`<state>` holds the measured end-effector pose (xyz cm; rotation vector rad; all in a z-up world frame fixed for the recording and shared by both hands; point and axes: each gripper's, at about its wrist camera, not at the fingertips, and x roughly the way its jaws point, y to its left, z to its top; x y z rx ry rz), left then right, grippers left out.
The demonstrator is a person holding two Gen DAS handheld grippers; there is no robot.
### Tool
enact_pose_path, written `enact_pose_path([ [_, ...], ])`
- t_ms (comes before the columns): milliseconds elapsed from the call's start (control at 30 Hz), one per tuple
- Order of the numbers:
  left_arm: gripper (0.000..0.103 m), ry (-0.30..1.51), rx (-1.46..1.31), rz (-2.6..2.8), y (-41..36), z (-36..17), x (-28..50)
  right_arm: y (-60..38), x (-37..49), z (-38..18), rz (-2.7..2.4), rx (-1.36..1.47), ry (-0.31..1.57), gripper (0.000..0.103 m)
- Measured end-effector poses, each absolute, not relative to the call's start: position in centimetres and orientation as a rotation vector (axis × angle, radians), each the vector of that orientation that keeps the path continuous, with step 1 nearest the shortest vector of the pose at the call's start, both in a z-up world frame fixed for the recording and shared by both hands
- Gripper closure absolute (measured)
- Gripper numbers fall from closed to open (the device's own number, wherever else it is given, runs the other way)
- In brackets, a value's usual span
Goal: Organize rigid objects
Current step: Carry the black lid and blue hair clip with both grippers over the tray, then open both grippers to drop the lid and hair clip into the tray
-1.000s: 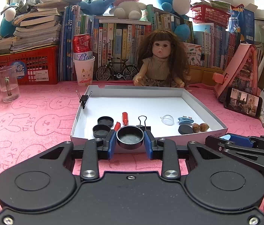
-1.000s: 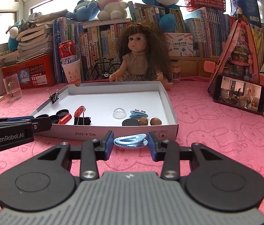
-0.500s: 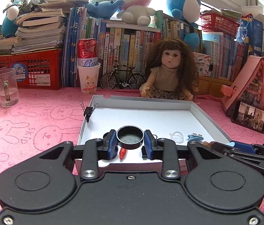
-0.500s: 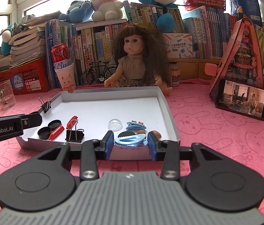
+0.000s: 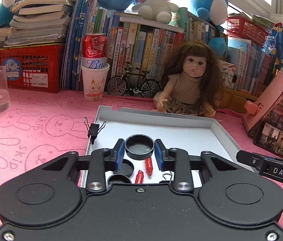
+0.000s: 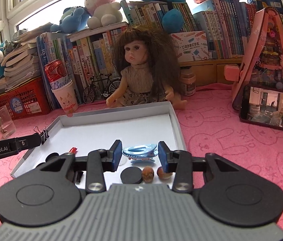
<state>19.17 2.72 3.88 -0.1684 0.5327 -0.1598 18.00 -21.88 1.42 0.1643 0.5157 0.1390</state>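
Both grippers have advanced from the white tray's (image 5: 219, 129) near wall to above its floor. Left gripper (image 5: 139, 154) clamps a black cap (image 5: 139, 146). Right gripper (image 6: 139, 155) clamps a blue hair clip (image 6: 139, 153).

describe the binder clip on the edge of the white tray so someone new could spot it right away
Find the shallow white tray in front of the doll. On its left wall sits a small black binder clip, wire handles splayed upward. It alone grips the rim; the other binder clip lies inside.

Both my wrist cameras look forward and slightly down, close over the shallow white cardboard tray (image 5: 157, 114) (image 6: 176, 124), sharing its interior.
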Motion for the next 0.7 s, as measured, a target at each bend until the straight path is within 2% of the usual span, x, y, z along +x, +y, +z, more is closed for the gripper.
enact_pose_path([
  [700, 0.073, 0.693, -0.15, -0.19, 3.7, 2.8, 27.7, -24.0, 26.5, 0.3, 0.163, 0.308, 0.741, 0.059],
])
